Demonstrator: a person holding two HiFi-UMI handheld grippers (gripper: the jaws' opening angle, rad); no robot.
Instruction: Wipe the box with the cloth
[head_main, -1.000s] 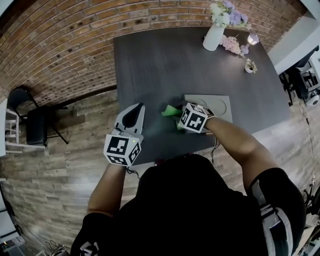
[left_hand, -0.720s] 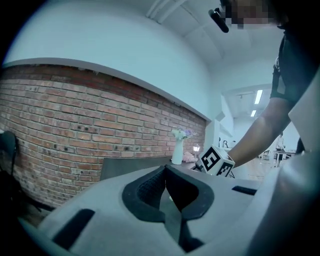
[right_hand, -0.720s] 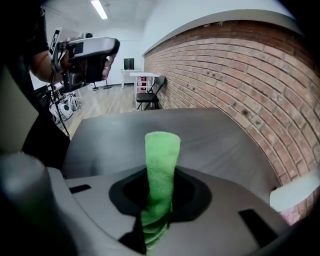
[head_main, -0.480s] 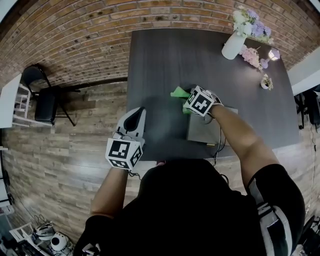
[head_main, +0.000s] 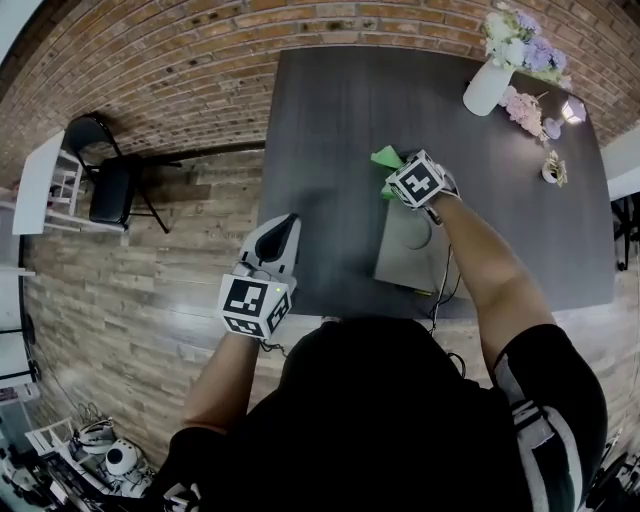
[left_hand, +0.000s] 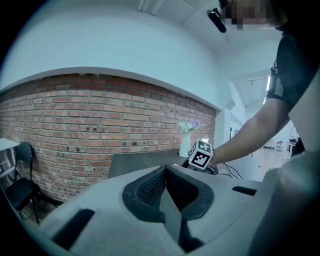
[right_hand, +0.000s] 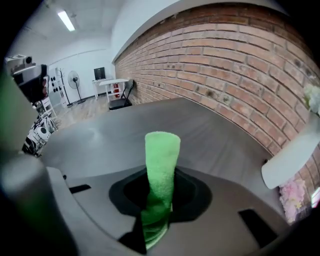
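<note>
right gripper (head_main: 392, 176) clamped tight on the green cloth (head_main: 384, 157), just off the box's (head_main: 405, 262) far-left corner | left gripper (head_main: 281, 226) pinched closed on nothing, well left of the box

I'm looking down at a dark table (head_main: 330, 130). It is carrying a flat grey box (head_main: 405, 262) near its front edge, while a white vase of flowers (head_main: 487, 88), pink blossoms (head_main: 524, 108) and a small pot (head_main: 550, 172) are sitting toward its far right corner.
</note>
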